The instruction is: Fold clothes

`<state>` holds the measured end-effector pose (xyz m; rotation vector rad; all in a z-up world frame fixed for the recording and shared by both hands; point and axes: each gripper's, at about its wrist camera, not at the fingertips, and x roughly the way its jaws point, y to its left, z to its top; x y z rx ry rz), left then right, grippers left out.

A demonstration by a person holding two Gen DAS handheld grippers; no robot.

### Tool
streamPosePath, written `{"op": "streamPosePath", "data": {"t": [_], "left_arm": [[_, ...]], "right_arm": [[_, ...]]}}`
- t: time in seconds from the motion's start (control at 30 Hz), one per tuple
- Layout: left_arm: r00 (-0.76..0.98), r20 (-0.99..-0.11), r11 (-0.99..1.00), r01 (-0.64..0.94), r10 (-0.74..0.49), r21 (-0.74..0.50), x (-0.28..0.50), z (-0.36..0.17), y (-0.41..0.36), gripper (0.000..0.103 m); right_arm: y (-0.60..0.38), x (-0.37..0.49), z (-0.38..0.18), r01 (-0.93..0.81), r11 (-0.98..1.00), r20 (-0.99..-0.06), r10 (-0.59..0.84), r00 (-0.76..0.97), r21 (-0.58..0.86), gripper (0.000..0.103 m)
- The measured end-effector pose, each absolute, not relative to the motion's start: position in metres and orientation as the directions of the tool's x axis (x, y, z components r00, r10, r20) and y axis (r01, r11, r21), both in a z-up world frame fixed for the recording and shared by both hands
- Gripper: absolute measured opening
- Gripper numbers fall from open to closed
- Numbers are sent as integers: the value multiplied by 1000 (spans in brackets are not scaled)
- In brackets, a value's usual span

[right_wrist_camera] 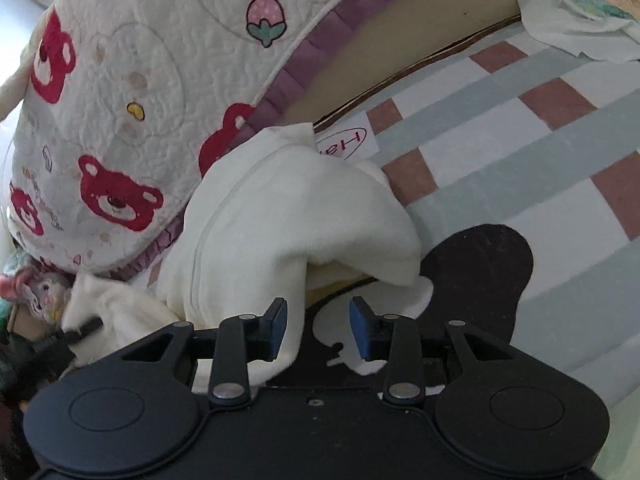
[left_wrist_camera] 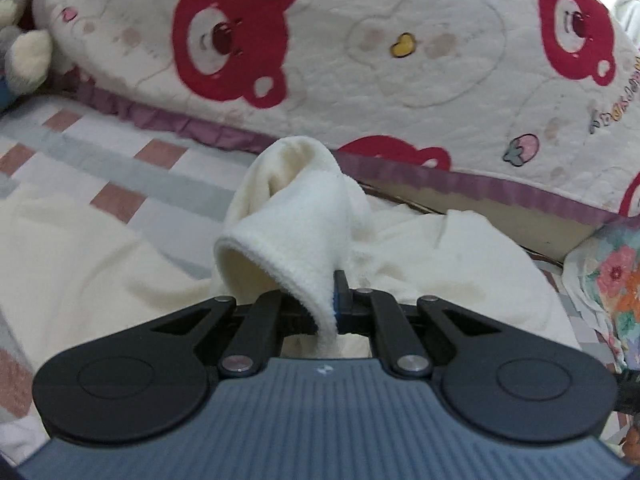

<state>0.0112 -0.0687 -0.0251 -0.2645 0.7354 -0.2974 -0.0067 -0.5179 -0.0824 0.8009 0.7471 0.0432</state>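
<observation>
Two claws work a cream fleece garment on the bed: left claw clenched on a hem to lift it, right claw released, jaws apart beside the cloth.

This is a bedroom in a home. A bed sheet checked in white, grey and dusty pink is spread flat, and along its far edge lies a white quilted cover printed with red bear faces and trimmed in purple. A grey and cream plush toy sits at the sheet's far left corner, and a floral-print cloth lies at its right edge.

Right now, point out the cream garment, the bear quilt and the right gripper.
cream garment (left_wrist_camera: 296, 216), left wrist view, raised fold.
bear quilt (left_wrist_camera: 340, 76), left wrist view, white quilted area.
right gripper (right_wrist_camera: 318, 326), right wrist view, between fingers.
</observation>
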Motion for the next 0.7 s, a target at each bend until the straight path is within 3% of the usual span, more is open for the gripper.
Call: {"op": "streamPosePath", "data": {"t": [0.1, 0.3, 0.33, 0.37, 0.4, 0.57, 0.7], "left_arm": [[706, -614, 924, 157, -352, -349, 15, -28, -61, 6], [709, -613, 925, 153, -349, -349, 17, -37, -55, 6], [708, -611, 922, 155, -353, -353, 17, -38, -54, 6], [705, -608, 917, 159, -364, -365, 16, -38, -53, 6], [703, -605, 912, 163, -375, -377, 15, -38, -52, 6], [711, -594, 912, 172, -377, -372, 10, -35, -49, 6], [730, -596, 927, 139, -334, -350, 10, -32, -39, 5]], "right_arm": [[-528, -3, -96, 250, 617, -527, 320, 787, 747, 60], [-545, 9, -148, 374, 298, -459, 305, 835, 878, 68], [-548, 14, -155, 379, 243, -443, 316, 839, 893, 65], [-552, 19, -159, 373, 198, -420, 330, 845, 906, 25], [-557, 27, -156, 359, 184, -402, 328, 855, 915, 15], [-544, 108, -35, 155, 580, -401, 324, 857, 800, 14], [-469, 169, 62, -106, 831, -416, 379, 826, 546, 14]]}}
